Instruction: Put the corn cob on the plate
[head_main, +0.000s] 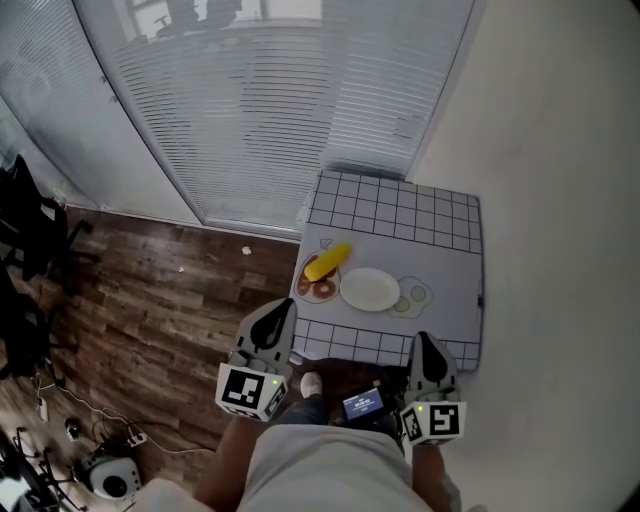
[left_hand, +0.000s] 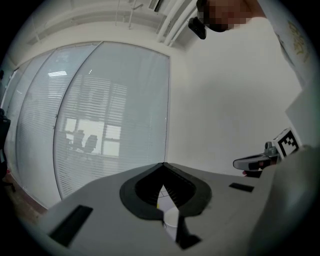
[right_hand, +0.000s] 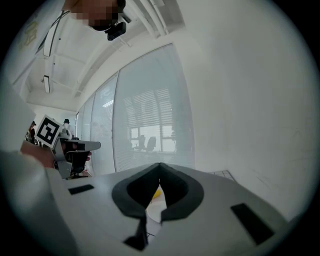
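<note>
We hold left gripper (head_main: 283, 312) and right gripper (head_main: 425, 350) short of the tabletop (head_main: 445, 250), hence jaws pressed together, empty; corn cob (head_main: 328, 262) lies at plate's (head_main: 370, 289) ten o'clock.

Grid-patterned table (head_main: 400, 212) by white wall (head_main: 560, 180), glass partition with blinds (head_main: 260, 100), wooden floor (head_main: 170, 300), cables (head_main: 90, 425) on it

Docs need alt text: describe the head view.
A yellow corn cob lies on a gridded table, left of an empty white plate. Below, the left hand-held gripper and right hand-held gripper, both shut and empty, point toward the table.
</note>
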